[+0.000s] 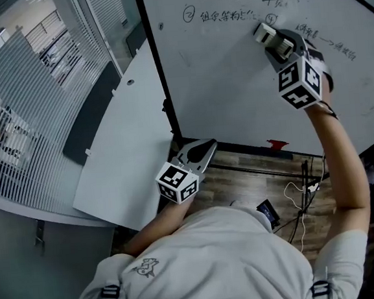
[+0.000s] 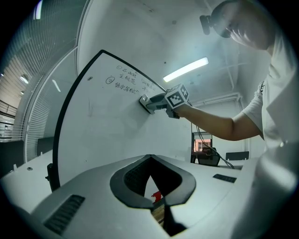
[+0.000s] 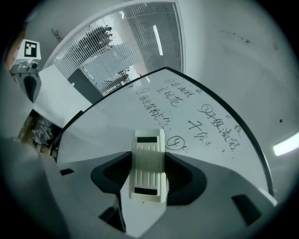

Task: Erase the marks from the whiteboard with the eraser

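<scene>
Eraser (image 3: 148,163) lengthwise along right hand-held gripper (image 3: 149,175)

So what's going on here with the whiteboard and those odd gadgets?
A person holds a two-jaw gripper in each hand. The right gripper is clamped on a white eraser and holds it against the whiteboard, right beside the handwritten marks, most of them not yet erased. The left gripper hangs low by the board's bottom edge, jaws shut and empty.

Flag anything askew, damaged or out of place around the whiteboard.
Nothing stands out. The eraser sits straight between the right gripper's jaws, at the whiteboard beside the handwriting. The left gripper hangs low, jaws together and empty.
</scene>
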`<control>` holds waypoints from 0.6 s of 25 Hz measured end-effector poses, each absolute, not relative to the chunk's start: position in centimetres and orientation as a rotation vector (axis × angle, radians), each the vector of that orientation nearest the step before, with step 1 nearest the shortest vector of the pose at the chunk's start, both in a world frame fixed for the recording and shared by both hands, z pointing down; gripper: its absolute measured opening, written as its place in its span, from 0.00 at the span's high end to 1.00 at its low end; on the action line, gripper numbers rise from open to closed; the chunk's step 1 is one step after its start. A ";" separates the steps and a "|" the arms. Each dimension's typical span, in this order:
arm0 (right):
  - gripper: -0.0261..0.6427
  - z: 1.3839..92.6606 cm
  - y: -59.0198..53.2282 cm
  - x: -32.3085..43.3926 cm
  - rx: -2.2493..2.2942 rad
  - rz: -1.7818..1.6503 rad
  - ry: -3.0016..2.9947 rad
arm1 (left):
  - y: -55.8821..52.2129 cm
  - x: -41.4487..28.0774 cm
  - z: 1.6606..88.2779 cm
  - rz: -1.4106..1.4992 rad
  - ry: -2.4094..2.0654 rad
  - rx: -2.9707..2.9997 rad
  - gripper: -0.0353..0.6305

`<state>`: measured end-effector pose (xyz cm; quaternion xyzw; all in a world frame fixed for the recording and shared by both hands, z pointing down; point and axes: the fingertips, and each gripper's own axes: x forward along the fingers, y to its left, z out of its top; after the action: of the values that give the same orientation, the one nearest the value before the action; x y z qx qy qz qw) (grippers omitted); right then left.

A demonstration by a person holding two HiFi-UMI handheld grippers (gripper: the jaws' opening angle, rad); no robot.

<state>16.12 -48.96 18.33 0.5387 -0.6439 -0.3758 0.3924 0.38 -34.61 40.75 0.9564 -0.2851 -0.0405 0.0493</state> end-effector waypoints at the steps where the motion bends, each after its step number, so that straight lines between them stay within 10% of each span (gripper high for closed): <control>1: 0.61 18.9 -49.0 16.1 1.354 -0.951 -1.631 | -34.6 0.3 40.7 -0.123 -0.871 2.914 0.94; 15: 0.61 7.3 -48.1 18.8 1.432 -1.054 -1.501 | -34.5 -0.3 40.6 -0.146 -0.885 2.899 0.94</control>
<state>18.84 -48.14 7.31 0.5649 -0.5924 -0.4158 0.3962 -0.30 -34.51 40.61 0.9539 -0.2912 -0.0482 0.0535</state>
